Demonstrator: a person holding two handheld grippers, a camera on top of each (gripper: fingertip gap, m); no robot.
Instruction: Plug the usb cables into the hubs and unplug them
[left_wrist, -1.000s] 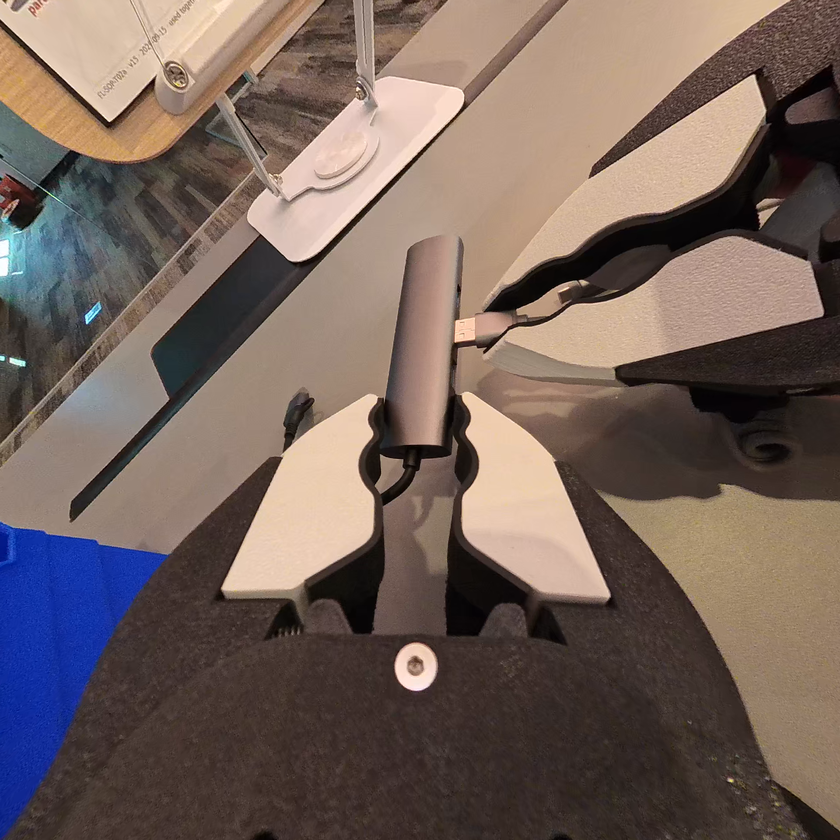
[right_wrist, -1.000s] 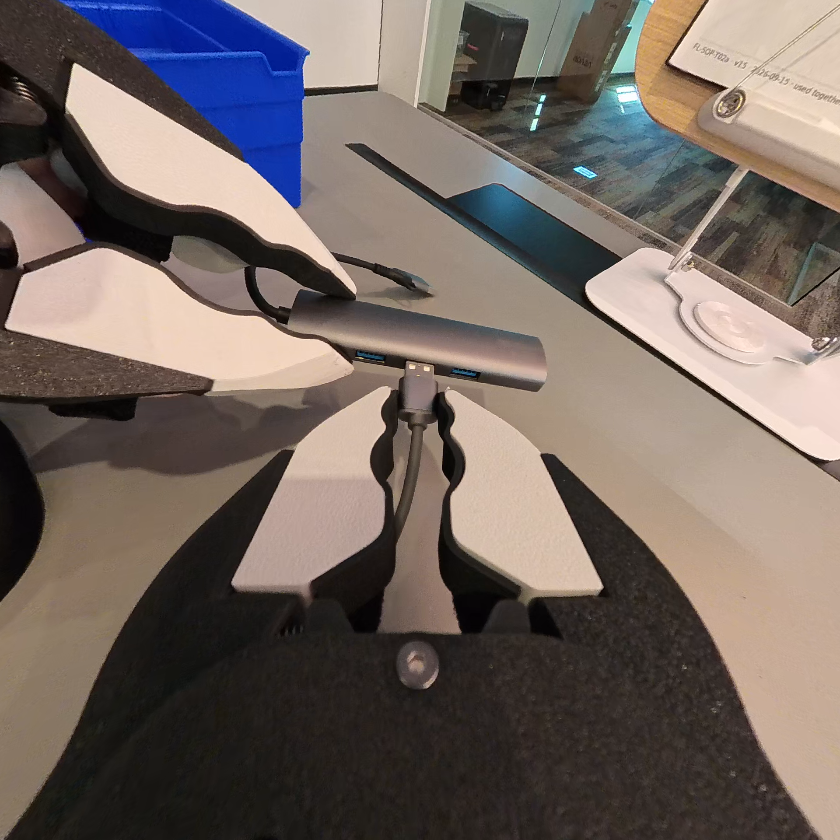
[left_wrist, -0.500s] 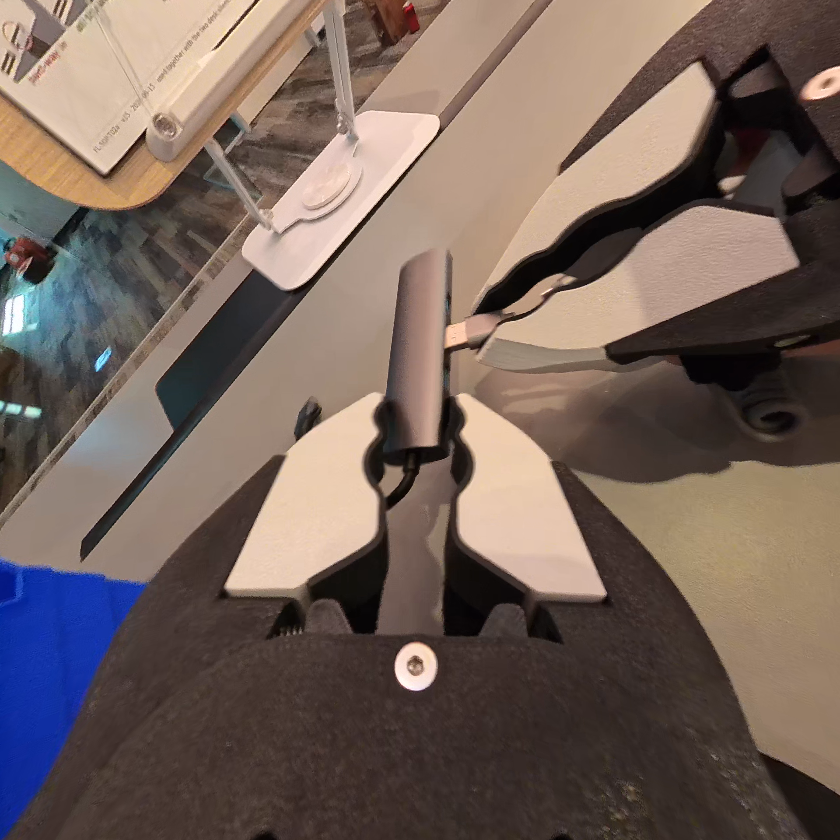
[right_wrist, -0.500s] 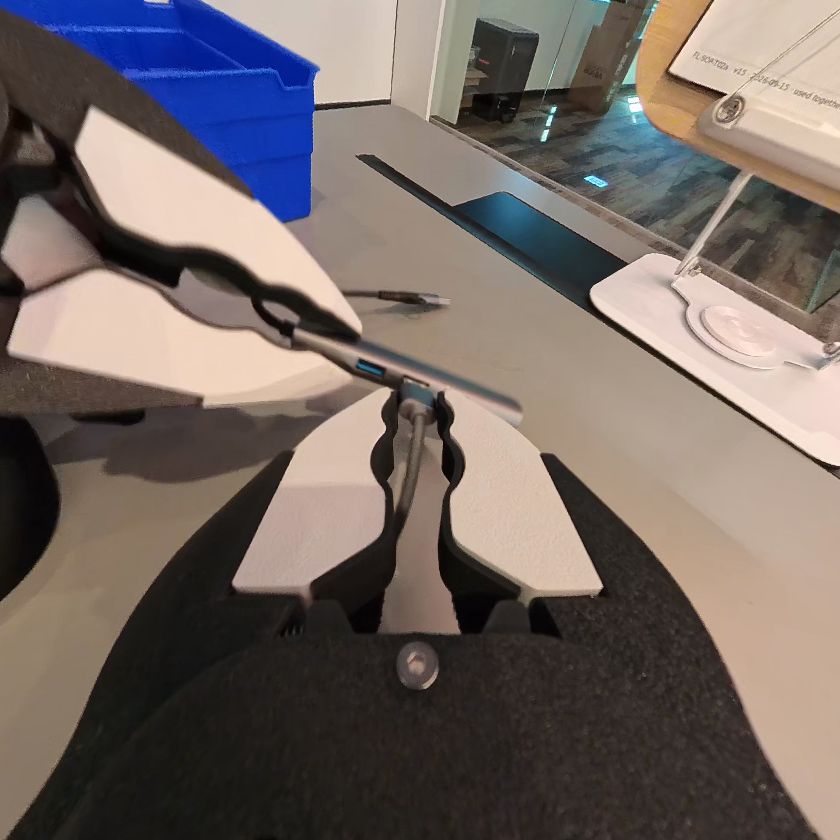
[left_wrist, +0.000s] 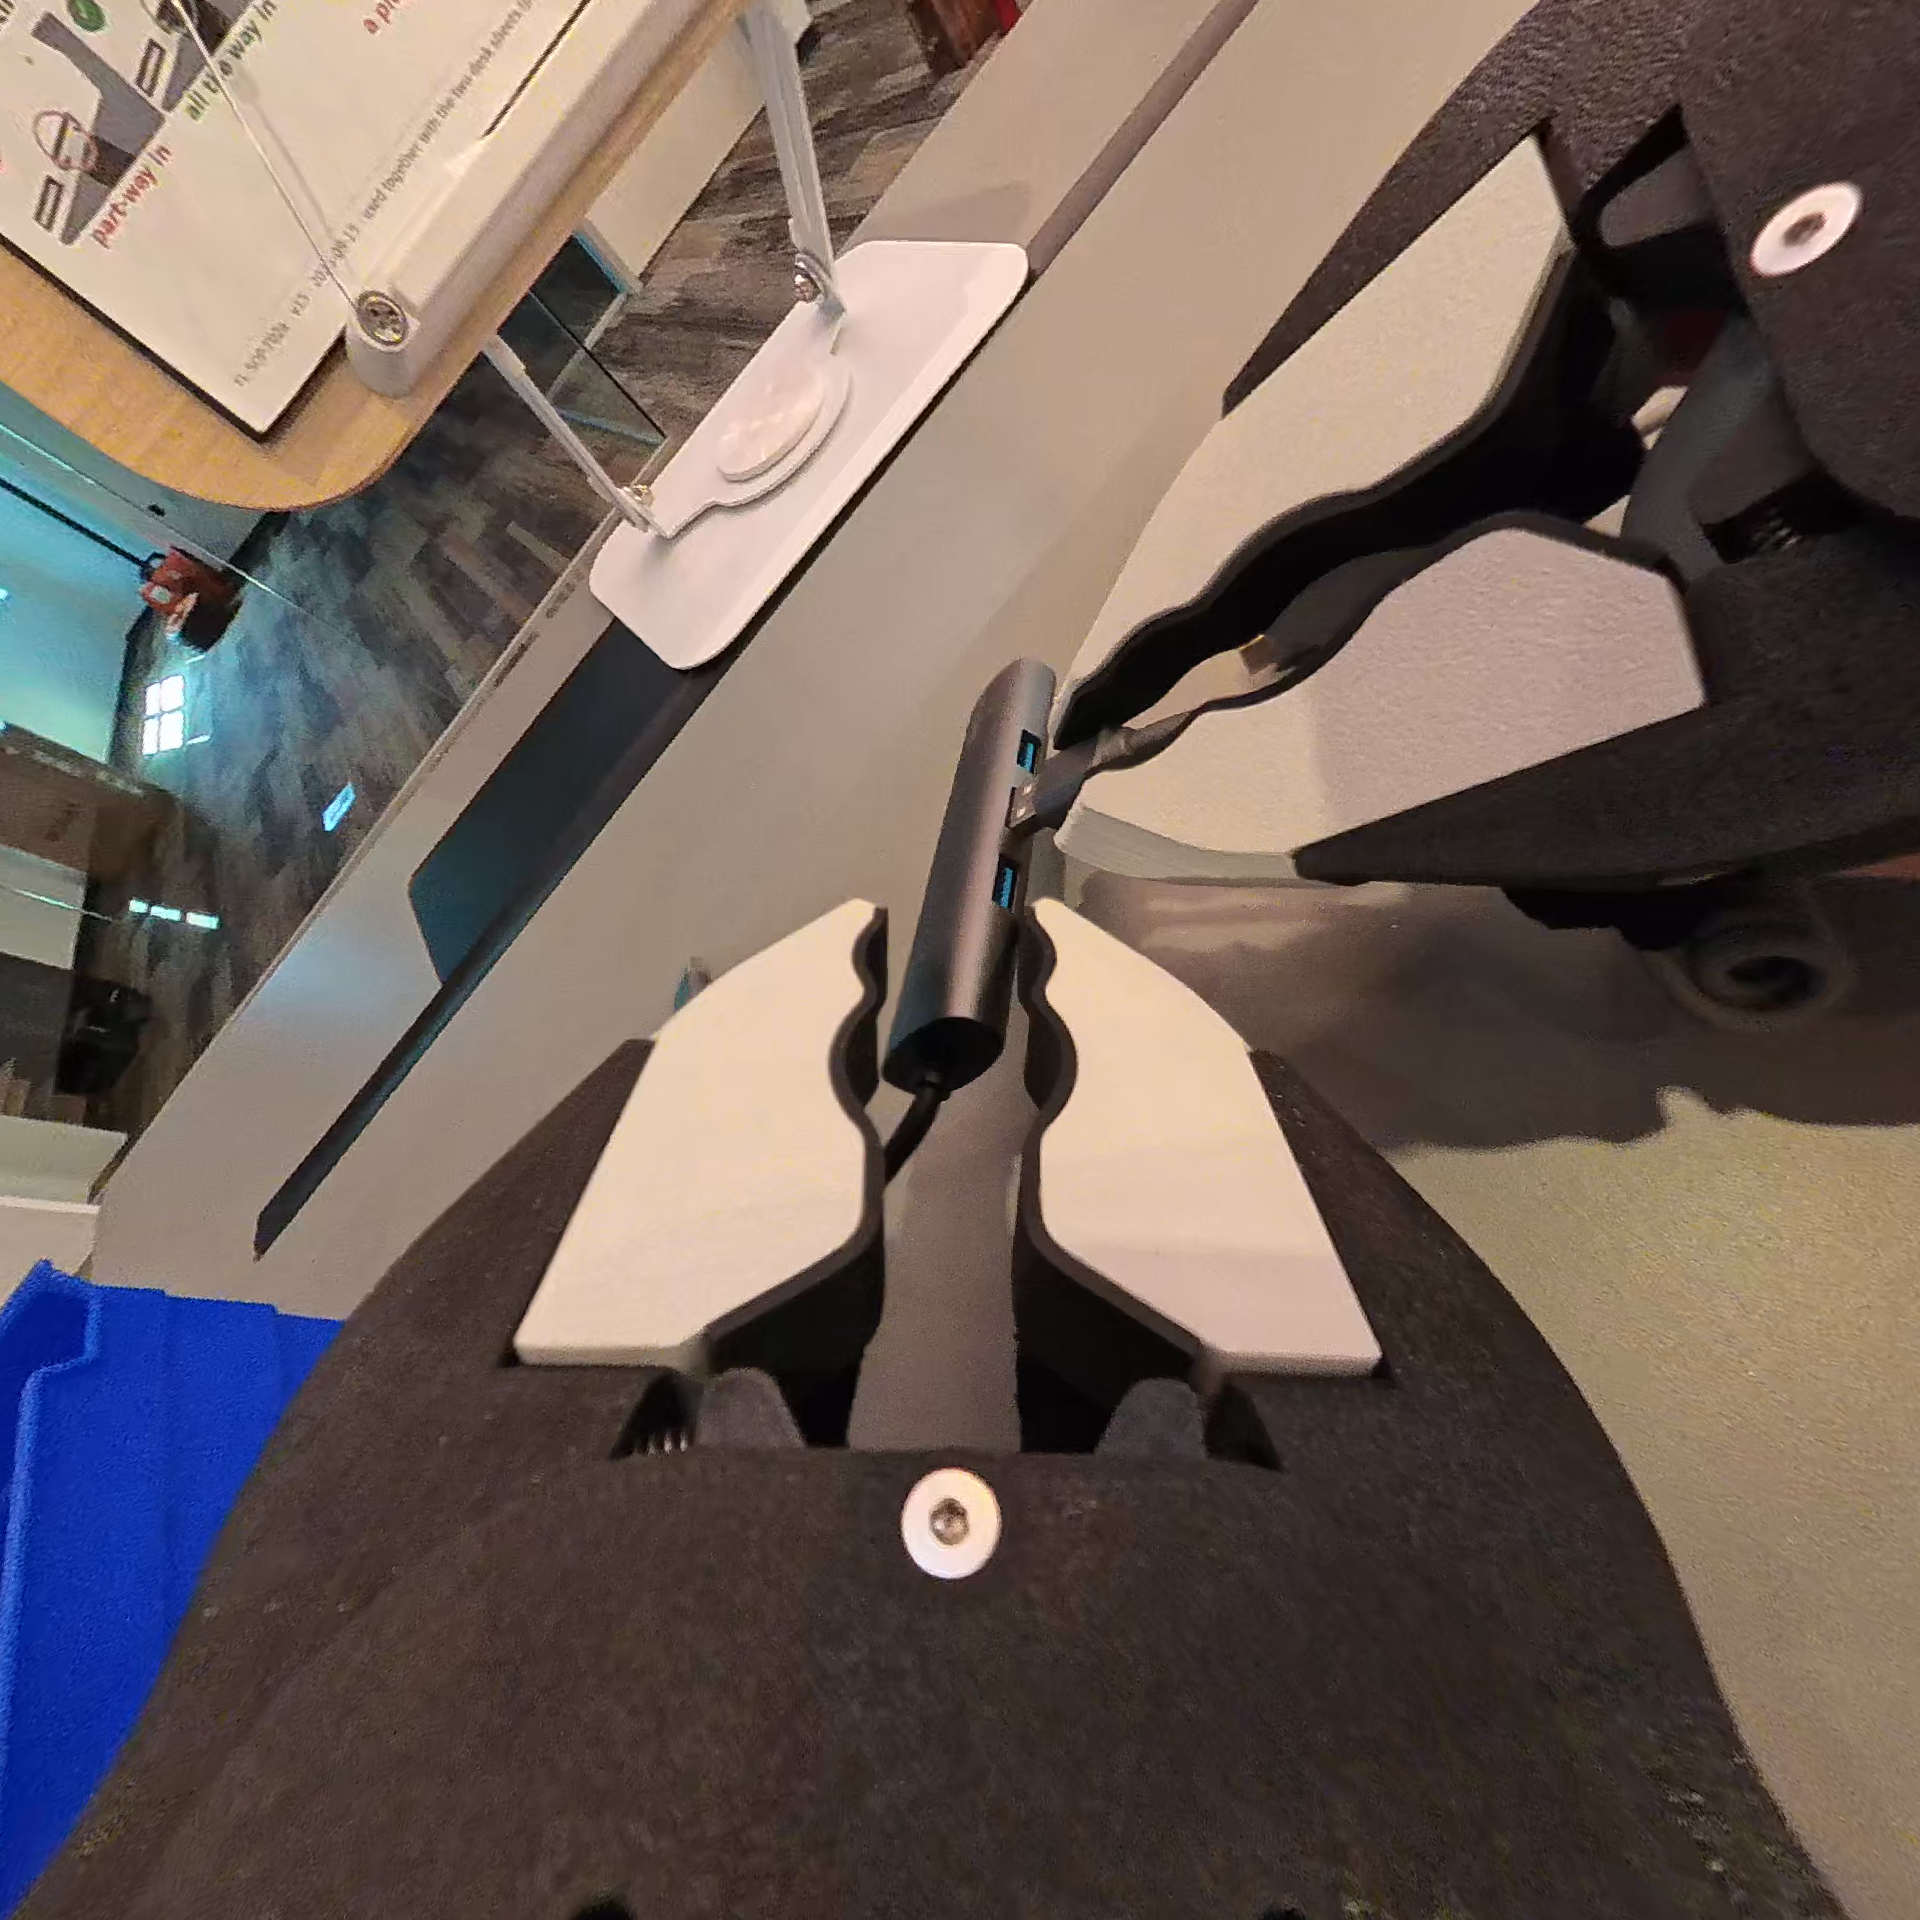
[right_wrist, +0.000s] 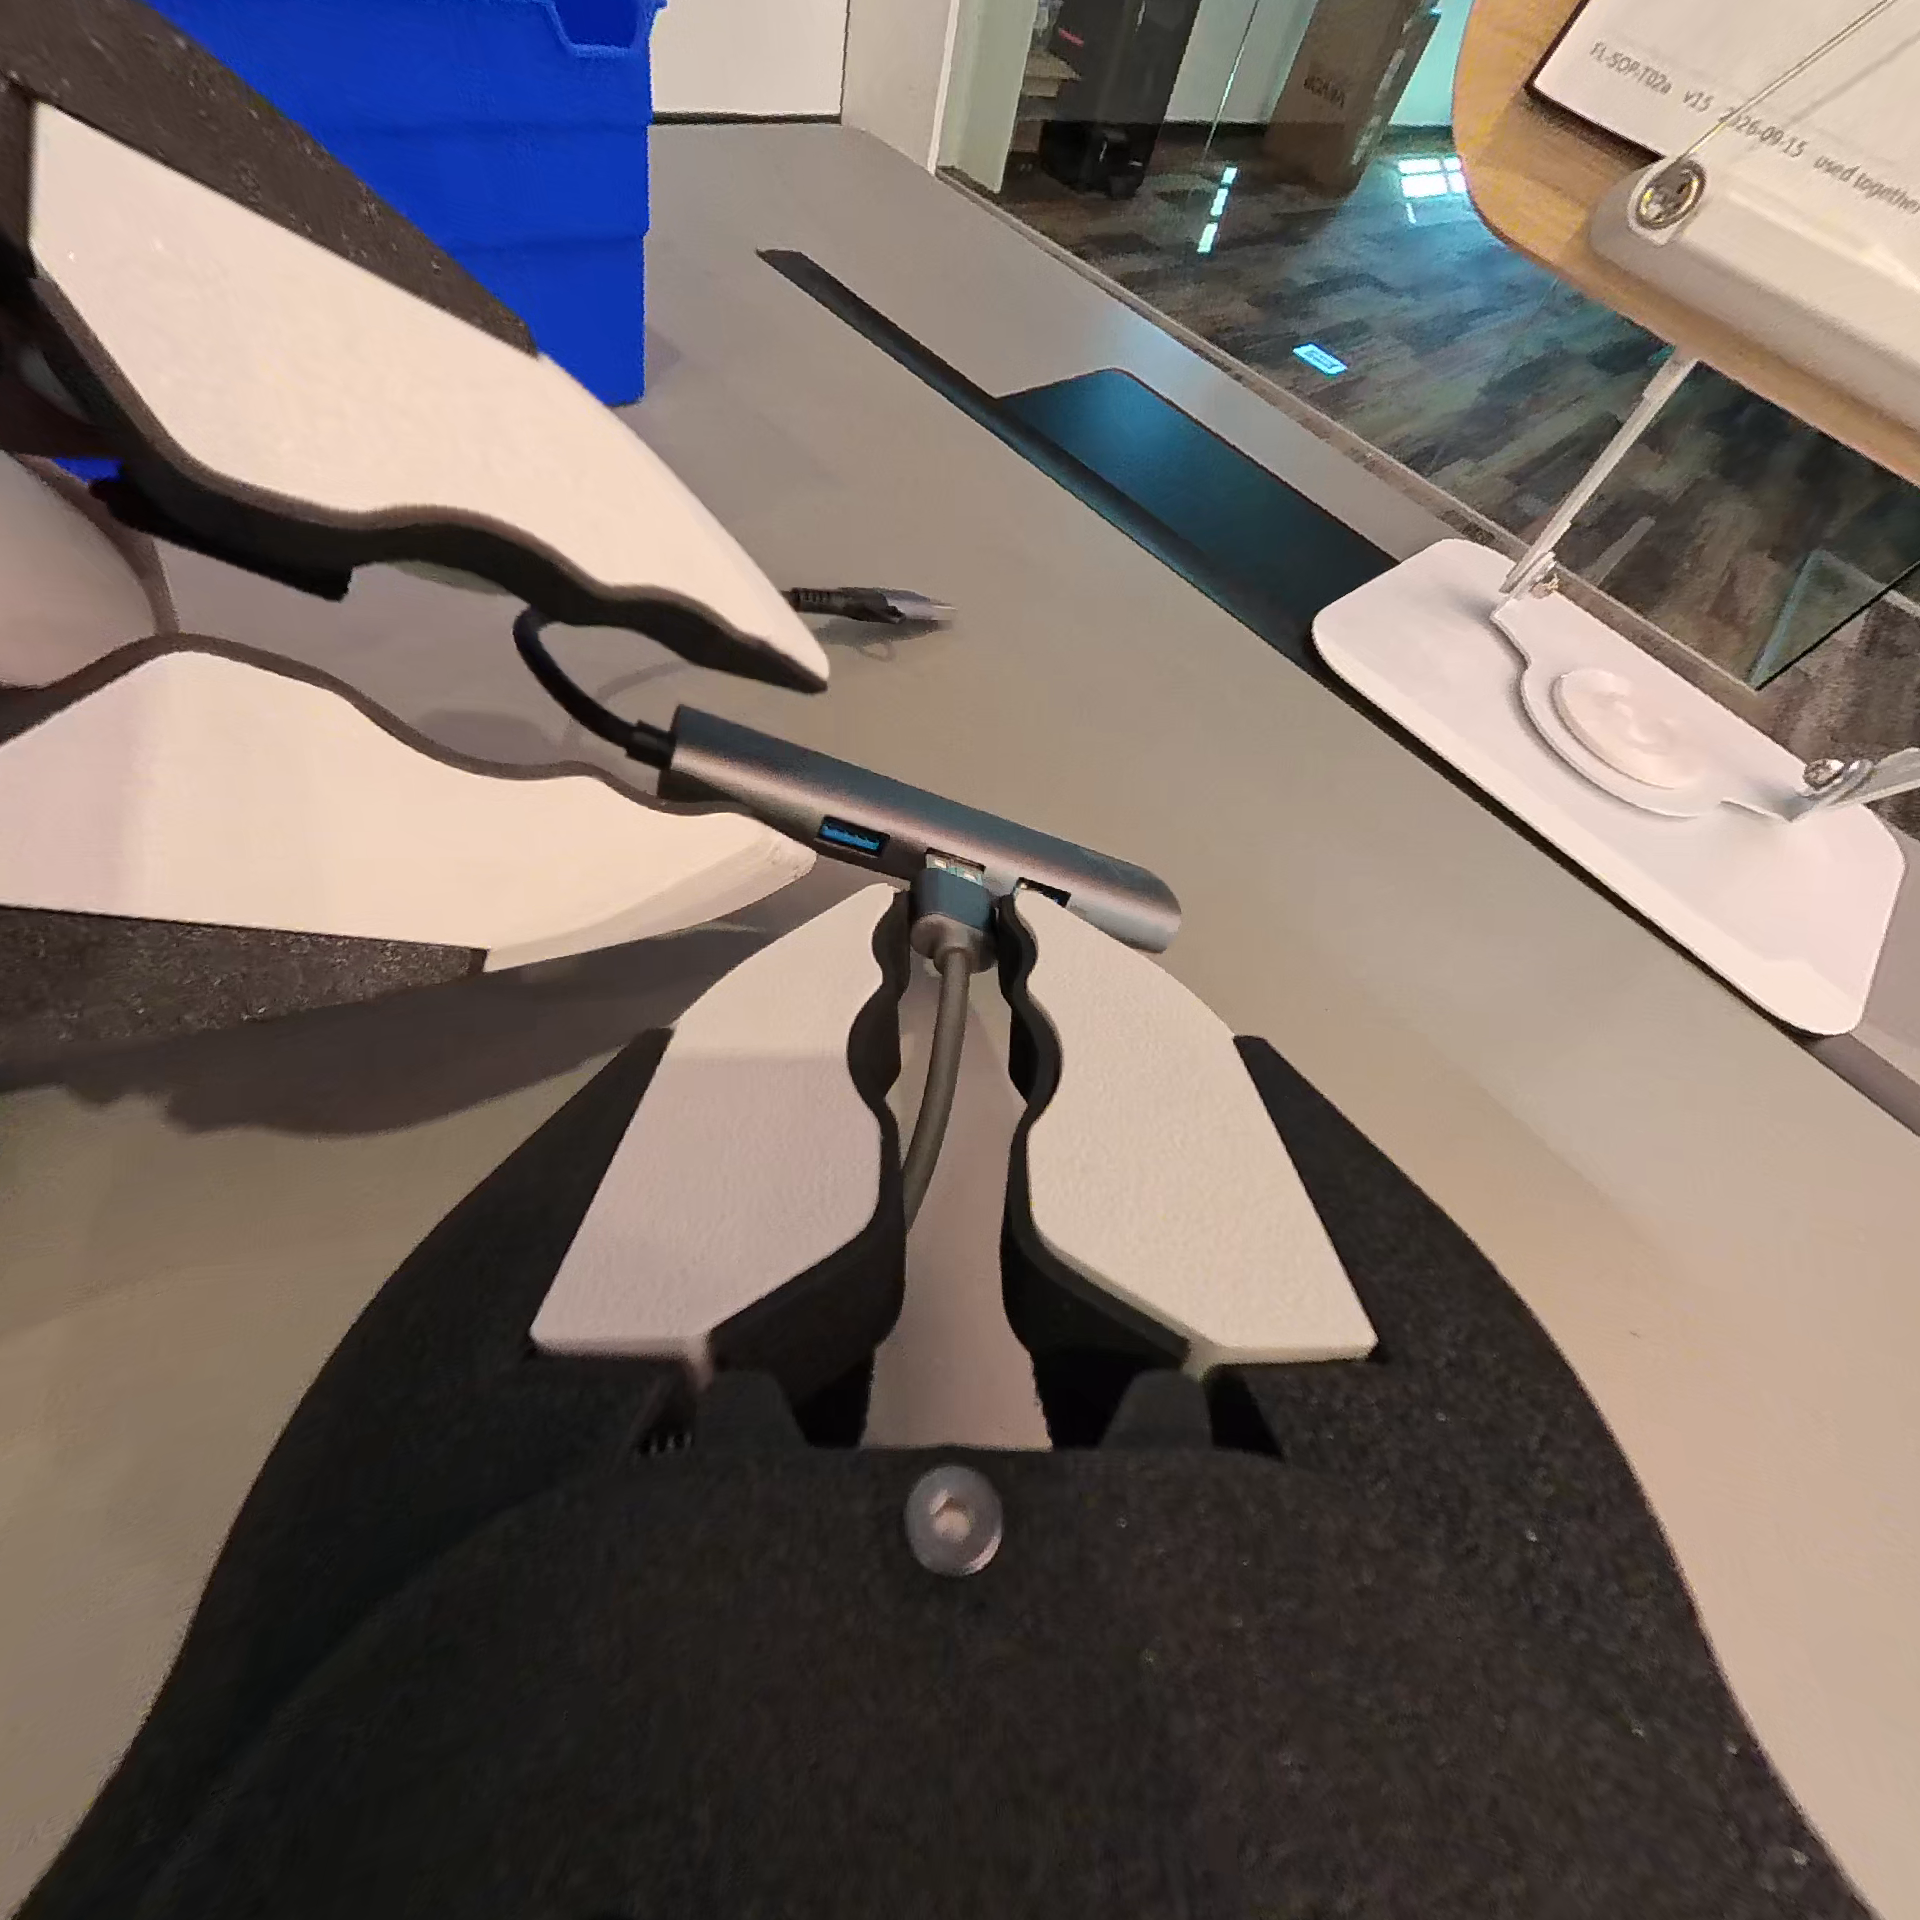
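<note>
A dark grey USB hub (left_wrist: 961, 883) is held off the grey table and tilted, with blue ports along one side. My left gripper (left_wrist: 954, 920) is shut on the hub's cable end. My right gripper (right_wrist: 954, 920) is shut on a grey USB plug (right_wrist: 951, 896). The plug sits in the hub's (right_wrist: 935, 816) middle port with part of its metal shell still showing. The plug's cable runs back between my right fingers. In the left wrist view the right gripper (left_wrist: 1075, 774) comes in from the right. In the right wrist view the left gripper (right_wrist: 805, 764) comes in from the left.
The hub's own short black lead ends in a connector (right_wrist: 883, 603) lying on the table. A blue bin (right_wrist: 468, 156) stands behind the left gripper. A white stand base (right_wrist: 1610, 779) carrying a sheet holder sits at the right. A dark slot (right_wrist: 1143, 447) runs along the table's far edge.
The plug, held just outside the hub a second ago, now sits in the middle port. Both grippers came together and the hub tilted and rose a little.
</note>
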